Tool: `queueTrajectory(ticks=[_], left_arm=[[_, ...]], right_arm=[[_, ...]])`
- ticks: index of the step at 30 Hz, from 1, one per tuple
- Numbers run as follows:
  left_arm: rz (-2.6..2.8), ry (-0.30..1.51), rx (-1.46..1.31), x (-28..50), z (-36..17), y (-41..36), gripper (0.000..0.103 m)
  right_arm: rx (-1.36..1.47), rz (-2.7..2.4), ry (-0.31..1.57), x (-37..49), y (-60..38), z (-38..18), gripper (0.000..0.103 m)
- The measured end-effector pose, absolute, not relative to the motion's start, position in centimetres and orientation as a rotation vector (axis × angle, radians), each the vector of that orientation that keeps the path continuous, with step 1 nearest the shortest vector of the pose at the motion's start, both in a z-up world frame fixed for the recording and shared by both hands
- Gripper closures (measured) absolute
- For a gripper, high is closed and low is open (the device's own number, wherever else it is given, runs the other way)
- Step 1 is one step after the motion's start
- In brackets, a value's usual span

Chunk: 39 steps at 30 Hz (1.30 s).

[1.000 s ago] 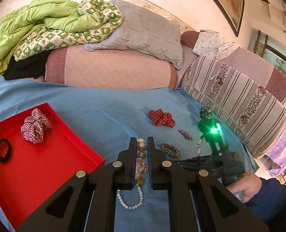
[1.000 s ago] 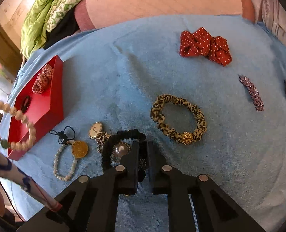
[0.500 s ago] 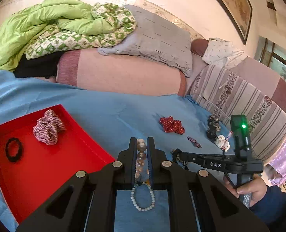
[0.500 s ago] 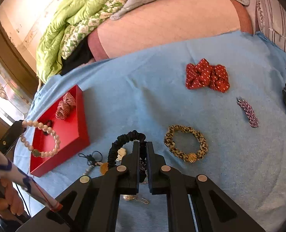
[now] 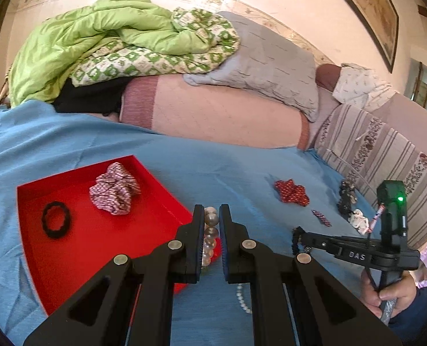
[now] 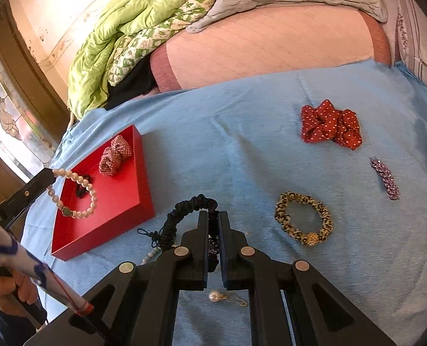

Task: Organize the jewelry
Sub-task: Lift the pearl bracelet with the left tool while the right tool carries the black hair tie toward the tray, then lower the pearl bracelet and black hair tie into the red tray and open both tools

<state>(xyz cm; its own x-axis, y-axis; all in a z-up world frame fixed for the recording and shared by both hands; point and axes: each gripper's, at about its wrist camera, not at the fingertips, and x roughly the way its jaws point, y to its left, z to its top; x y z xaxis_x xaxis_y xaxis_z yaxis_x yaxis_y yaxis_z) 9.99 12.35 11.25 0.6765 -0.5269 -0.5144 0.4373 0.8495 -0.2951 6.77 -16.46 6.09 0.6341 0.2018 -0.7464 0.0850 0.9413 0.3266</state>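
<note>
The pearl bracelet (image 6: 75, 193), clamped in the left gripper (image 5: 212, 225), has been carried over the red tray (image 6: 121, 201), while the black scrunchie (image 6: 184, 213), pinched by the right gripper (image 6: 213, 225), has been lifted off the blue cloth (image 6: 242, 150); both await deposit.

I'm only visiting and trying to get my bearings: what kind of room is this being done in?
Most likely a bedroom in someone's home. The jewelry lies on a blue bedsheet, with a rumpled green quilt and a grey pillow piled on a pink bolster, and a framed picture on the wall.
</note>
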Motion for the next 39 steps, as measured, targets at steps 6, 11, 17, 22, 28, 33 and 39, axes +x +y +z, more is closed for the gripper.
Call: queueTrajectory(ticks=[6,11,17,22,28,33,39], left_arm=[[-0.5,0.631,-0.162,10.6,11.0,13.5,0.093],[-0.466,0.645,-0.155,11.1,10.6,14.7,0.093],[-0.428,0.67,-0.205,12.1,10.0,17.5,0.093],[-0.381,0.702,-0.258,13.1,9.1,20.0,0.093],[-0.324,0.746,-0.314,14.1,8.0,22.2,0.093],[-0.278,0.786,-0.359,14.7,6.9,23.5,0.093],[-0.232,0.811,-0.374,15.0,6.3,24.3,0.093]], right_arm=[[0.38,0.095,0.894,7.0,-14.7,6.3,0.096],[0.373,0.124,0.894,7.7,-12.2,7.1,0.096],[0.373,0.173,0.895,10.1,-8.9,8.3,0.096],[0.336,0.197,0.92,12.6,-5.7,8.5,0.096],[0.304,0.201,0.981,15.5,-3.0,7.1,0.096],[0.293,0.196,1.035,18.1,-1.2,5.8,0.096],[0.24,0.161,1.084,20.8,0.6,4.2,0.096]])
